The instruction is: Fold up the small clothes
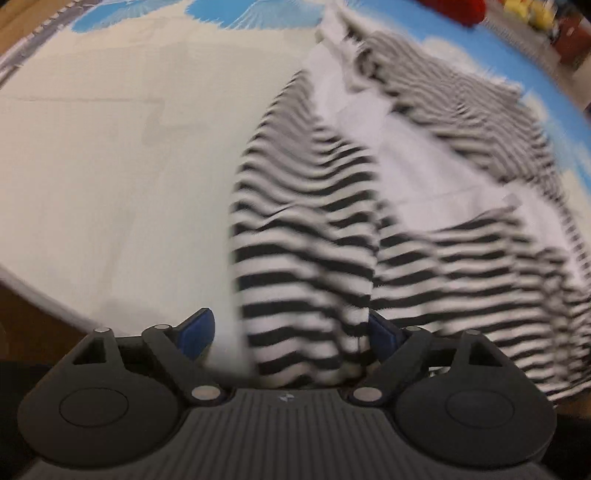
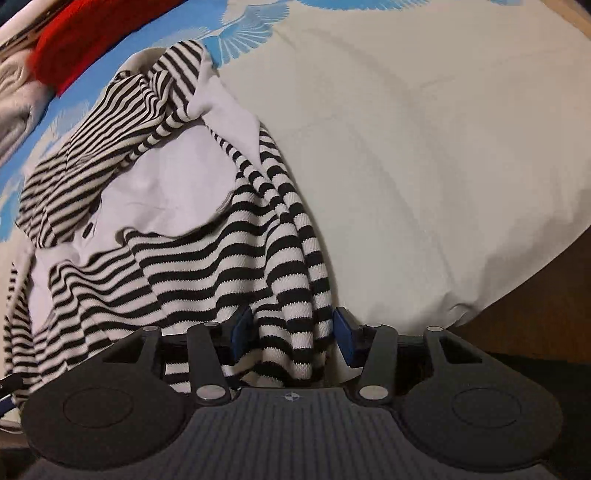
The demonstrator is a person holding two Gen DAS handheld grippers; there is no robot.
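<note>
One cream bedsheet (image 2: 424, 147), blue bird print (image 2: 247, 33).

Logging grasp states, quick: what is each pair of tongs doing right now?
Left tongs: open, striped garment between the pads.
Right tongs: open around a bunched fold of the same garment.

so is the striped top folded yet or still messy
Still messy: the striped top lies bunched and twisted on the sheet, with no flat, squared fold showing.
</note>
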